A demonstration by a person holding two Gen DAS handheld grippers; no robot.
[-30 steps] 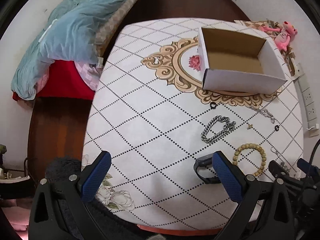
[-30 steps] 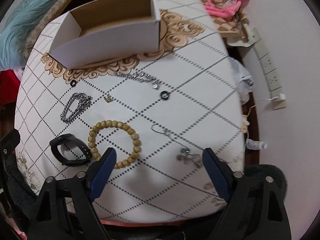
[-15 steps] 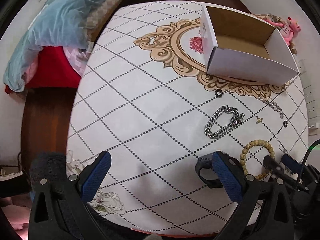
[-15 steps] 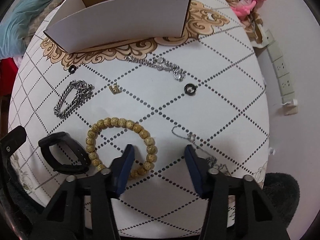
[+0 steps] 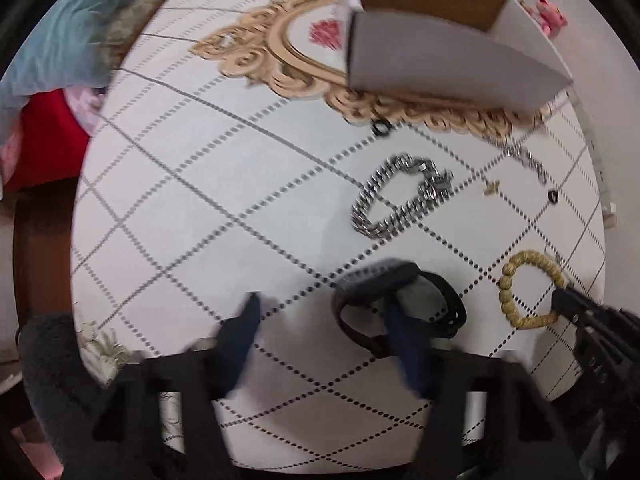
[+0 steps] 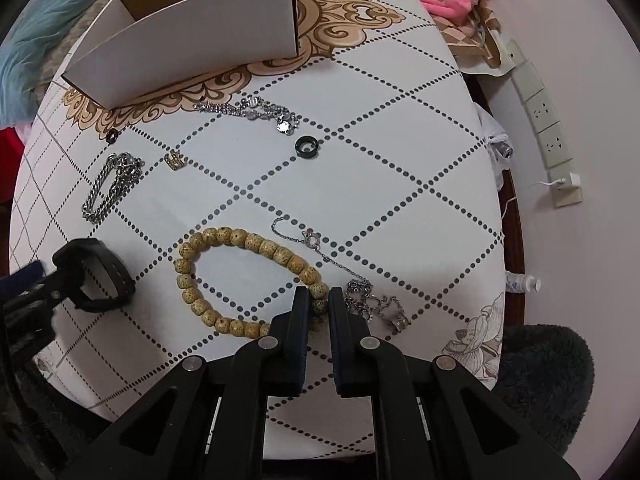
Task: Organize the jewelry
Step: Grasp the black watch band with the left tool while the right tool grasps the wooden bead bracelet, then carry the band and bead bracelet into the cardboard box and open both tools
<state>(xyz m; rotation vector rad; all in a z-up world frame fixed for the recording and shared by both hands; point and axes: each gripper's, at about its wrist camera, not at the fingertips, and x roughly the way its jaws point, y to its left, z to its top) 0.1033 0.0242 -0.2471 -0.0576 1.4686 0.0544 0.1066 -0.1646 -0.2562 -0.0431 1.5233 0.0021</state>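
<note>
Jewelry lies scattered on the patterned surface [image 5: 200, 200] in front of a cardboard box [image 5: 440, 60].

Left wrist view, blurred: left tongs [image 5: 324, 312] are spread apart, one finger set inside the loop of a black band [image 5: 436, 292], the other outside it, nothing pinched yet. Steel chain bracelet [image 5: 400, 196] sits beyond it, small black ring [image 5: 381, 127] near the box. Bead bracelet [image 5: 520, 288] is off to the right with the other tool's tip on it. Hard to say if the band is a watch or a plain strap.

Right wrist view, sharp: right tongs [image 6: 319, 300] are closed onto the bead bracelet [image 6: 240, 280], a bead caught between the tips at its near edge, the rest flat on the surface [image 6: 400, 160]. Thin chain [image 6: 340, 268] with a tangled end lies just beside the right finger. Further off: sparkly chain [image 6: 248, 110], black ring [image 6: 306, 146], small gold charm [image 6: 176, 160], box [image 6: 192, 48].

Handling guess: beads look light, hard and round on a cord, so the loop will hang limp and swing when lifted; a single bead can slip out, so better to take the cord between beads. The thin chain might get dragged along. Band looks stiff and springy; grab it across the strap wall.
</note>
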